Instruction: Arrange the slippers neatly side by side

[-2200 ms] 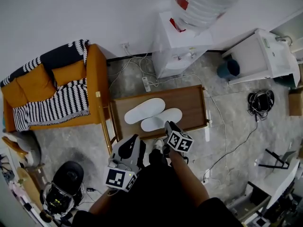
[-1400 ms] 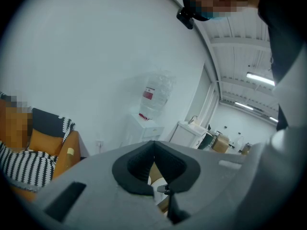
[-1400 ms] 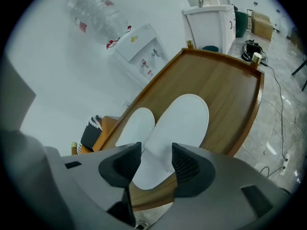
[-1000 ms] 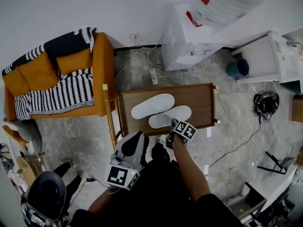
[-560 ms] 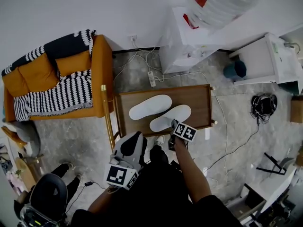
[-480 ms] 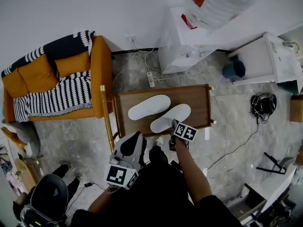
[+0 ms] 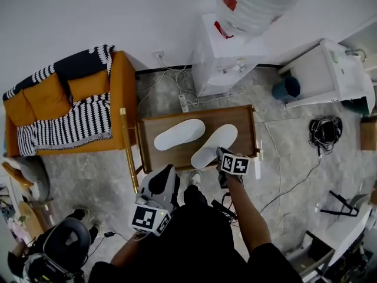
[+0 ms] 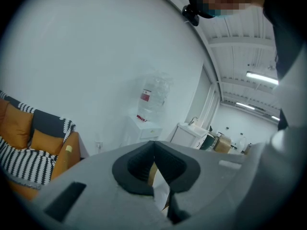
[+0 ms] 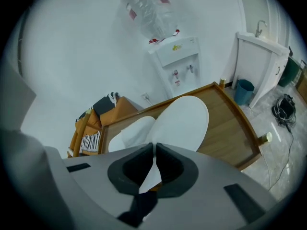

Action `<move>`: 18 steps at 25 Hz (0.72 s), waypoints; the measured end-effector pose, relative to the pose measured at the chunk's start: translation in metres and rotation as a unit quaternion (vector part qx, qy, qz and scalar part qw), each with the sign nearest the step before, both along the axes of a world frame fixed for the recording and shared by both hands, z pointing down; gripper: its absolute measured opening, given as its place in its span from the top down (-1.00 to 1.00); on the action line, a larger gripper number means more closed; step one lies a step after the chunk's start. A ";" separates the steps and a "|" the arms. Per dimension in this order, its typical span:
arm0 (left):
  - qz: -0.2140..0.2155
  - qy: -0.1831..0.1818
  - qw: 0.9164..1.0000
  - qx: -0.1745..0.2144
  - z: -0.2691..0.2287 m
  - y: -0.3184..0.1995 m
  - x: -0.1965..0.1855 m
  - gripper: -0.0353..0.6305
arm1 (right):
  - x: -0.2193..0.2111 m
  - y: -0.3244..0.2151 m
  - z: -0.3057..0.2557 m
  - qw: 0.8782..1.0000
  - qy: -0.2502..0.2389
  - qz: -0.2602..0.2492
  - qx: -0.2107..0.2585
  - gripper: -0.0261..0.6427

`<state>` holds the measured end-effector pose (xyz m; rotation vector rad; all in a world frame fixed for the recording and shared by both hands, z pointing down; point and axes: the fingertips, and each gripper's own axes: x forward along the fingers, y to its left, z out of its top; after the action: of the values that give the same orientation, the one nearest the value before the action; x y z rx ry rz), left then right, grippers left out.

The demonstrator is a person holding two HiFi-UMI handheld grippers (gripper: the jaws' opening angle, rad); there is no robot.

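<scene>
Two white slippers lie on a low wooden table (image 7: 241, 118). The left slipper (image 7: 179, 134) lies slanted, toe to the far right. My right gripper (image 7: 220, 154) is shut on the heel edge of the right slipper (image 7: 213, 145), which angles up toward the table's far right. In the right gripper view the jaws (image 9: 153, 161) pinch that slipper (image 9: 184, 121) while the other slipper (image 9: 132, 131) lies just to its left. My left gripper (image 7: 168, 172) hangs shut and empty before the table's near edge; its view shows the jaws (image 8: 154, 166) closed on nothing.
An orange sofa (image 7: 68, 108) with a striped blanket stands left of the table. A water dispenser (image 7: 227, 46) is behind it, a white cabinet (image 7: 330, 69) and a blue bin (image 7: 286, 89) to the right. Cables (image 7: 177, 84) trail over the floor. A person (image 7: 50, 261) crouches at lower left.
The right gripper has moved right with the right slipper's heel, swinging the slipper so its toe points further away. The left slipper and left gripper have stayed put.
</scene>
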<state>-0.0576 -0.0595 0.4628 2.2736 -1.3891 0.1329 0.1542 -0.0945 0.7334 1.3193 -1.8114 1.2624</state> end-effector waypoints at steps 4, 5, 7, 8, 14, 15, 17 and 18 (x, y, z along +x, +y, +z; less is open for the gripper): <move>0.003 -0.006 1.000 0.007 -0.003 0.007 0.007 0.86 | 0.009 -0.003 -0.010 0.997 0.022 -0.067 0.017 0.84; 0.000 -0.006 1.000 0.006 -0.003 0.009 0.008 0.86 | 0.010 -0.003 -0.012 0.996 0.026 -0.087 0.018 0.84; -0.002 -0.007 1.000 0.006 -0.004 0.011 0.011 0.86 | 0.013 -0.002 -0.015 0.990 0.043 -0.129 0.023 0.84; -0.004 -0.008 1.000 0.006 -0.005 0.012 0.012 0.86 | 0.015 -0.002 -0.017 0.986 0.058 -0.151 0.028 0.84; -0.015 -0.012 1.000 0.005 -0.005 0.022 0.016 0.86 | 0.029 0.002 -0.014 0.958 0.116 -0.257 0.043 0.85; -0.016 -0.014 1.000 0.005 -0.005 0.024 0.016 0.86 | 0.031 0.004 -0.013 0.950 0.129 -0.279 0.044 0.85; -0.020 -0.017 1.000 0.003 -0.006 0.026 0.015 0.86 | 0.035 0.006 -0.009 0.931 0.157 -0.328 0.044 0.85; -0.021 -0.018 1.000 0.002 -0.005 0.027 0.015 0.86 | 0.038 0.006 -0.005 0.920 0.169 -0.350 0.045 0.85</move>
<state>-0.0427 -0.0327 0.4573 2.2548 -1.4566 0.1587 0.1921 -0.0886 0.7280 0.7409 -1.8445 0.5312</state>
